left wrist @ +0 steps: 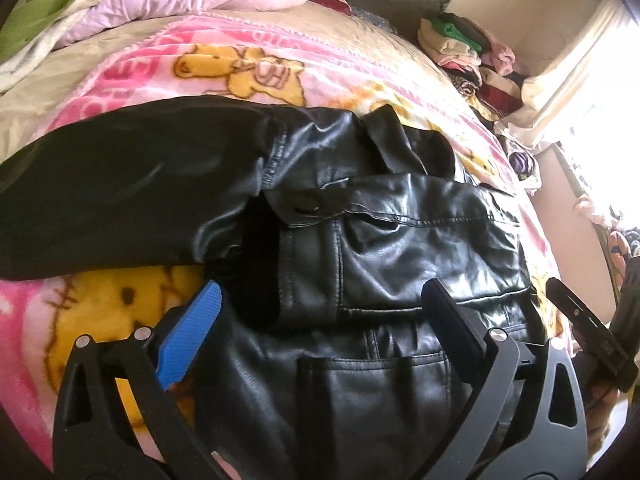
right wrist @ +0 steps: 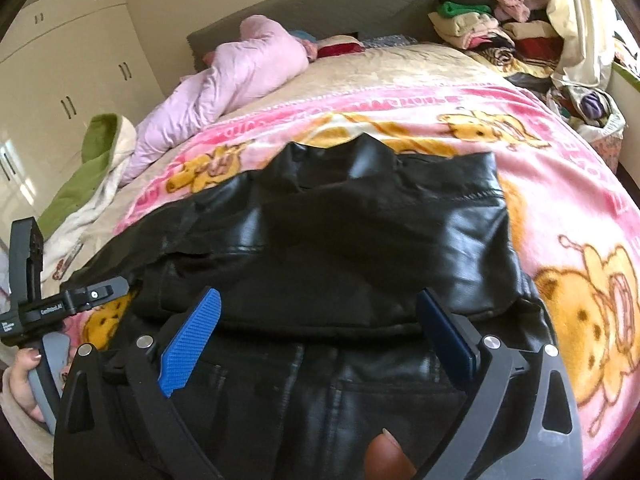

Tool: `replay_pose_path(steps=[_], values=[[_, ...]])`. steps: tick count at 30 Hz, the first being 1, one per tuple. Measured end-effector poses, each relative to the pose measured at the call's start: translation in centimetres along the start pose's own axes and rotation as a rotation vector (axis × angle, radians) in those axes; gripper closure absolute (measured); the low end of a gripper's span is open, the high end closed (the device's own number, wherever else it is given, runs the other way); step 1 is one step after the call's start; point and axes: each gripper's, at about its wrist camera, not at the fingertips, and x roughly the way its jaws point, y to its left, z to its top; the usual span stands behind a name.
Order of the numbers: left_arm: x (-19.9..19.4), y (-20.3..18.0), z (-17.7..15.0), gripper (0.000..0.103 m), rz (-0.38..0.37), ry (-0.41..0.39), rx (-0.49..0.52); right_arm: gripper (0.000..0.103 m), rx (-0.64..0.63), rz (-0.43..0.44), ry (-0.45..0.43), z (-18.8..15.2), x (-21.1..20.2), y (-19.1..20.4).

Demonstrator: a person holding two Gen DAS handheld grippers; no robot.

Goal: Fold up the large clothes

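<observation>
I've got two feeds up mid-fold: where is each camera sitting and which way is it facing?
Left wrist: on the left gripper, looking down over open jaws at the black leather jacket; the right gripper shows at the right edge.
Right wrist: on the right gripper, jaws open, facing up the bed toward the headboard; the left gripper and the hand holding it show at left.
Shared: the jacket, the pink cartoon blanket, the clothes pile.

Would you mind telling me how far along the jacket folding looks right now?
The black leather jacket lies folded into a compact bundle on the pink blanket. Nothing is in hand: left gripper and right gripper hover open above it. The pink garment beyond appears unfolded.
</observation>
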Motion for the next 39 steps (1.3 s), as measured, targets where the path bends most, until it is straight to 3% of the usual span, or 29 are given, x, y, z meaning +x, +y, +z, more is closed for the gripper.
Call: replay_pose_path(steps=[28, 39], values=[[-6.5, 7.7, 0.8, 0.009, 0.110, -0.114, -0.145, 0.004, -0.192, 0.155, 0.004, 2.8, 3.7, 13.7], [-8.9, 14.3, 1.2, 0.009, 0.156, -0.161, -0.341, 0.004, -0.280, 0.227, 0.007, 3.8, 5.9, 20.3]])
